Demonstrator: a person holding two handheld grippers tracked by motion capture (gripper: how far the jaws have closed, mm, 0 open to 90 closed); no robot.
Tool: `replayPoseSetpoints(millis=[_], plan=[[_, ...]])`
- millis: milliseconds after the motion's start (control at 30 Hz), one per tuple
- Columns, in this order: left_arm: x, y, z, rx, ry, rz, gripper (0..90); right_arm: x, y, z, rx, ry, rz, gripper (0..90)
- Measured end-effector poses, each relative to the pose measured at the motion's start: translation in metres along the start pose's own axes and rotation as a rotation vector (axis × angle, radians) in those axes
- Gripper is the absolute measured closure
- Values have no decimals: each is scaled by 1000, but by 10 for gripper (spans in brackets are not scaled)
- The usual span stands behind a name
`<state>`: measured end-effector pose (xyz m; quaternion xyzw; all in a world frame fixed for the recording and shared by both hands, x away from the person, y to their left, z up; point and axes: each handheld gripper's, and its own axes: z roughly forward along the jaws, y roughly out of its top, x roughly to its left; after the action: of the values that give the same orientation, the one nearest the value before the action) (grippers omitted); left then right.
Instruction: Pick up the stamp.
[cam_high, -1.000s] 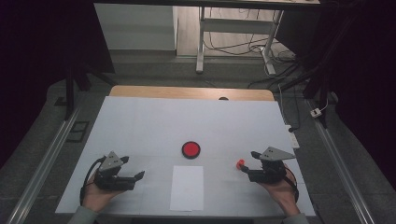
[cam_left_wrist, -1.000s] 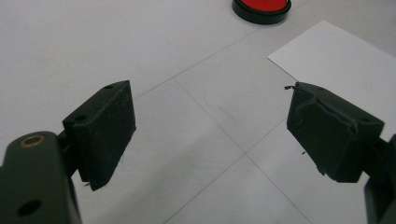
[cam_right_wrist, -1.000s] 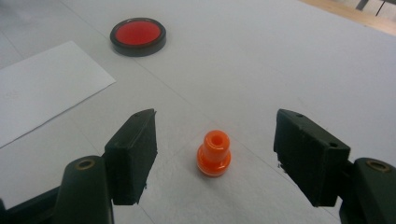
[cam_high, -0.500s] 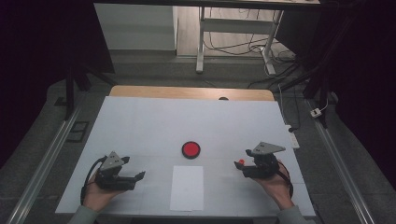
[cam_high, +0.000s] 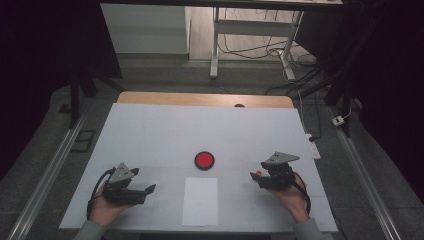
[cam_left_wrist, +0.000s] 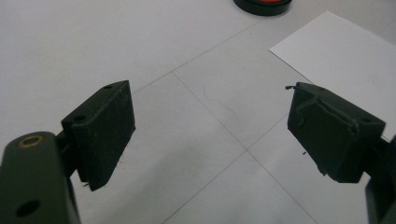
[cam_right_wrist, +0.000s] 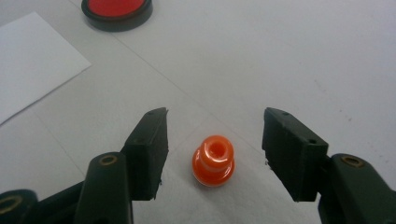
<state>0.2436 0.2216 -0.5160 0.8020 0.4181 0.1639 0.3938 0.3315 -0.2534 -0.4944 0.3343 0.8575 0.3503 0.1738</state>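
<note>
On the right side of the white table (cam_high: 150, 130), your right gripper (cam_right_wrist: 212, 135) had just been closing its jaws around the small orange plastic bead with a pale band and a hole through its top (cam_right_wrist: 213, 161). A second earlier those jaws stood wider; now they had narrowed, yet the black pads (cam_right_wrist: 149, 154) were not touching the bead, which sat upright on the table with a gap on either side. So you had a straddle, not a grip. In the high view that gripper (cam_high: 260, 176) lay low at the table with the bead (cam_high: 258, 173) at its tip, and compared with a second before it had edged a little inward, toward the sheet.

Your left gripper (cam_left_wrist: 210, 130) had kept its place, jaws spread wide over bare table, nothing between them, resting in your left hand (cam_high: 102, 210).

The round red button in its black ring (cam_high: 204, 160) stood at the centre, well apart from the bead, and the white sheet of paper (cam_high: 200, 201) lay just in front of it, between your two hands.

By my reading you were at the pick-up of the bead: lined up well, and the squeeze needed only to finish. A rounded bead like that could squirt out if the pads met it off-centre.
</note>
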Motion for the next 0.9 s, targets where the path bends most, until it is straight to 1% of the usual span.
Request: replayPoseSetpoints(millis=[333, 400, 433, 467, 500, 633, 700, 733, 767, 900], plan=[[0, -1, 1, 6, 2, 0, 153, -2, -4, 4, 15, -3, 2, 509], [0, -1, 1, 6, 2, 1, 153, -2, -5, 5, 16, 0, 7, 544], [0, -1, 1, 7, 2, 1, 153, -2, -5, 5, 16, 0, 7, 544], [0, -1, 1, 7, 4, 2, 153, -3, -6, 5, 18, -4, 10, 570], [0, -1, 1, 7, 3, 2, 153, -3, -6, 5, 18, -4, 10, 570], [0, -1, 1, 9, 3, 3, 153, -4, -7, 7, 21, -2, 8, 620], [0, -1, 1, 9, 4, 3, 153, -3, -8, 8, 26, 8, 8, 659], [0, -1, 1, 9, 4, 4, 153, -3, -8, 8, 26, 8, 8, 659], [0, -1, 1, 10, 4, 4, 153, -3, -8, 9, 29, 10, 1, 687], [0, -1, 1, 12, 4, 5, 153, -3, -8, 9, 25, 18, 1, 714]])
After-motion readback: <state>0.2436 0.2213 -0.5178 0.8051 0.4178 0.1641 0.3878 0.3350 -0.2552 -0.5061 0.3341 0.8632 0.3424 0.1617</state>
